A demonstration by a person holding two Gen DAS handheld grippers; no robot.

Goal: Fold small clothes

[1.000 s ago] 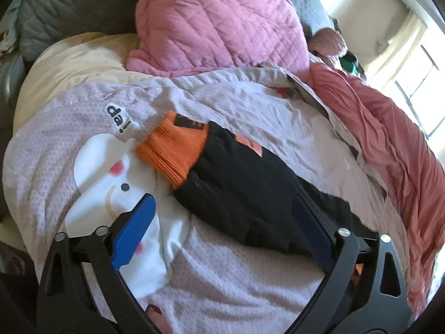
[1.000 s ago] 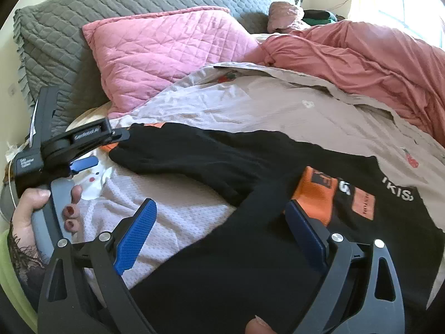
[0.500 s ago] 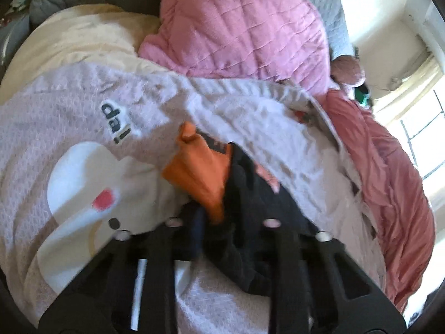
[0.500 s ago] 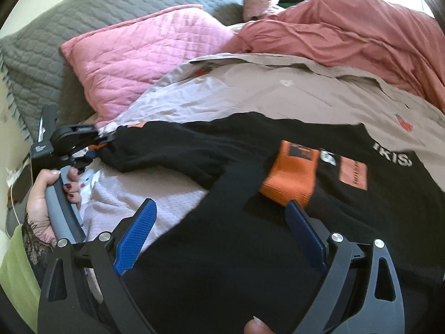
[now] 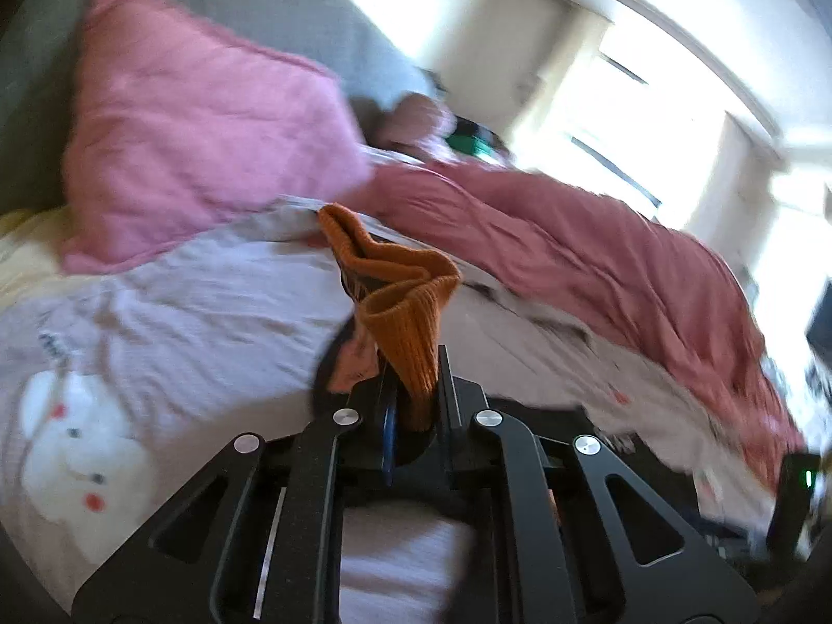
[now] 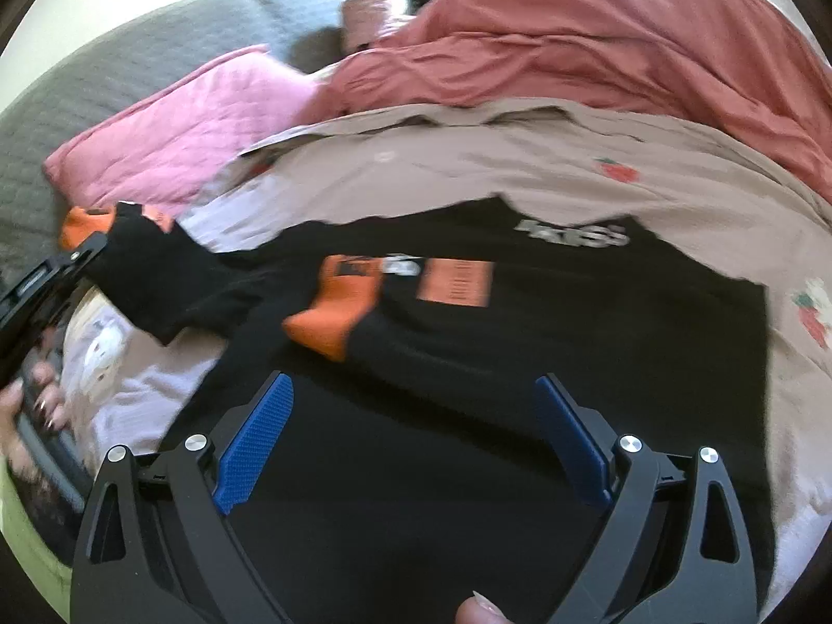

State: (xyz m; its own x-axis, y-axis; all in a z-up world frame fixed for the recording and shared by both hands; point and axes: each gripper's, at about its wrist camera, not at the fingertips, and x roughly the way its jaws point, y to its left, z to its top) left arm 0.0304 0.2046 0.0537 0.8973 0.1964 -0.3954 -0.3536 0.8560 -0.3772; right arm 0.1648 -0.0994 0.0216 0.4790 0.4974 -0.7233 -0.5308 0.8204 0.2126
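Observation:
A small black sweatshirt (image 6: 546,343) with orange cuffs and orange patches lies spread on the bed. My left gripper (image 5: 413,405) is shut on the orange cuff (image 5: 411,312) of its left sleeve and holds it lifted; from the right wrist view the same gripper (image 6: 78,260) pinches the sleeve end (image 6: 145,270) at far left. The other sleeve lies folded across the chest, its orange cuff (image 6: 338,312) in the middle. My right gripper (image 6: 411,437) is open and empty, just above the sweatshirt's lower part.
The sweatshirt lies on a pale lilac cover (image 5: 171,312) with a white cartoon face (image 5: 78,468) and strawberry prints (image 6: 619,169). A pink pillow (image 5: 197,130) and grey pillow (image 6: 104,83) are at the back. A rumpled red blanket (image 6: 598,41) is on the right.
My left gripper closed on the orange cuff and lifted the sleeve off the cover, swinging right. My right gripper stayed open and moved further over the sweatshirt body.

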